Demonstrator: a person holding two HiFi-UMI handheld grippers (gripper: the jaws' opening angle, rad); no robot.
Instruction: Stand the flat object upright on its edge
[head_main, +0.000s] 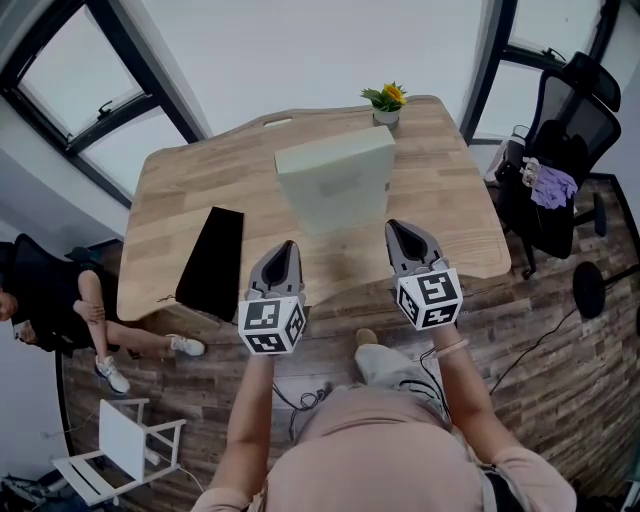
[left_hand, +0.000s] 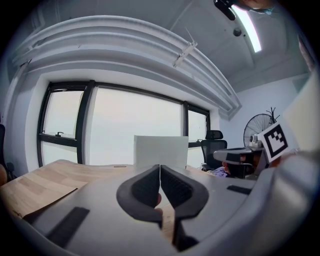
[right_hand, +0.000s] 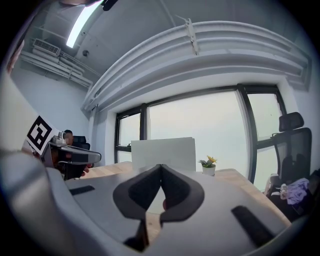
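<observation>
Standing on its lower edge at the middle of the head view, the flat object (head_main: 335, 185) is found on the wooden table (head_main: 180, 190), with its broad face turned towards the bottom of the frame. It is touched by neither tool. The left gripper (head_main: 287, 245) and the right gripper (head_main: 393, 226) are held below it in the frame, near the table's lower edge and apart from it. Both pairs of jaws are pressed together with nothing between them.

The main risk is judged to be toppling. The object is borne on a narrow edge only, so it could be tipped flat by a brush from either gripper or by a knock to the table. If it is not quite vertical, which cannot be told from these views, it could also fall forward unaided.

The object is seen as a pale, off-white rectangular slab, matte and plain. Its top edge is lighter, and a faint rectangular patch is visible on the broad face. In both gripper views it is shown as a blank white rectangle against the bright windows. A black flat item (head_main: 212, 262) is laid at centre left, and a small potted plant (head_main: 386, 100) is placed at the top of the frame.
</observation>
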